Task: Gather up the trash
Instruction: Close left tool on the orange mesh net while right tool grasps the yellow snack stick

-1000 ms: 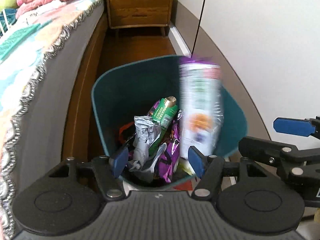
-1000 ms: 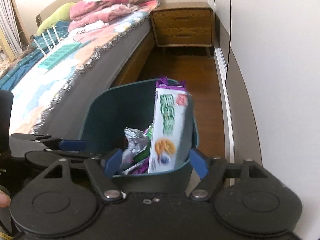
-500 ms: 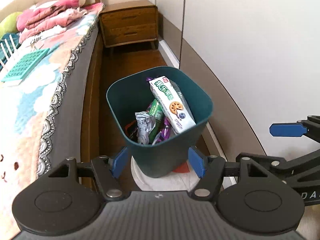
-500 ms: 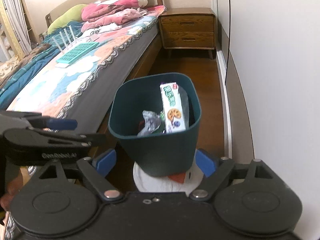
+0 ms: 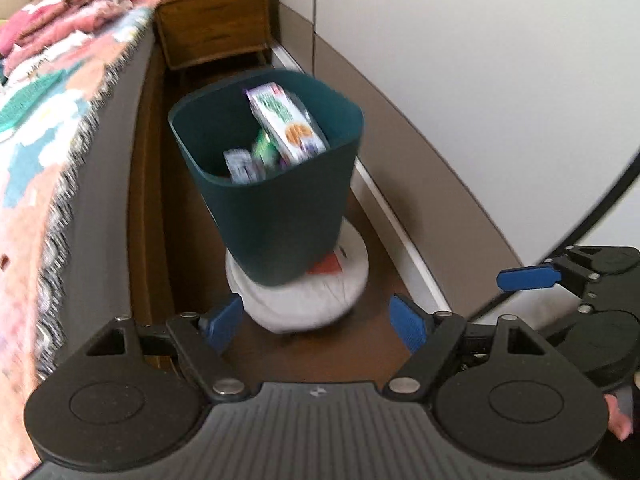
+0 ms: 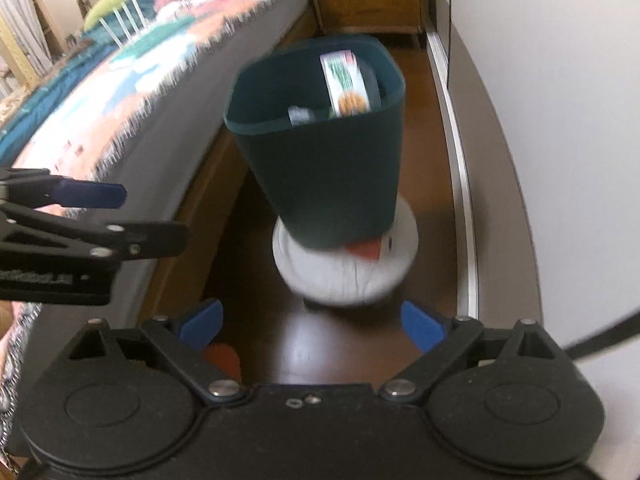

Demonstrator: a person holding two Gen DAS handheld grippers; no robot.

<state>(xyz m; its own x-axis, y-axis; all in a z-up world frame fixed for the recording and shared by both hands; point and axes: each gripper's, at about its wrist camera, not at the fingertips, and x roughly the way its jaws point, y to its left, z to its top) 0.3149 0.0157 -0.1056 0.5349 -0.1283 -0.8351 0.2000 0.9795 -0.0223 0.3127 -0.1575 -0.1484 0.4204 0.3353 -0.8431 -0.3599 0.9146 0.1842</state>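
1. two grippers sit nearest the cameras, both with jaws spread wide and nothing between the blue pads. the left gripper [image 5: 318,322] points at the floor just in front of the white base; the right gripper [image 6: 312,326] does the same from its own side.
2. each gripper shows in the other's view: the right one at the right edge of the left wrist view, the left one at the left edge of the right wrist view, both seen side-on.
3. a bit of the person's hand [image 5: 618,416] shows at the lower right of the left view, behind the right gripper's body.
4. next comes dark wood floor [image 6: 320,344], with an orange-red patch [image 6: 224,358] just beside the right gripper's left pad; i cannot tell what it is.
5. beyond that a round white base [image 5: 320,296] lies on the floor, with a red piece [image 5: 326,266] on top of it.
6. the teal bin [image 5: 280,216] stands on the base, upright, apart from both grippers.
7. inside the bin a white cookie pack [image 5: 286,124] leans against the far right wall, its top near the rim. blurred wrappers [image 5: 250,162] lie lower, to its left.
8. the bed [image 6: 132,92] with a patterned cover runs along the left, close beside the bin; a white wall [image 5: 480,60] runs along the right.
9. farthest back, a wooden nightstand [image 5: 212,30] stands at the head of the bed.
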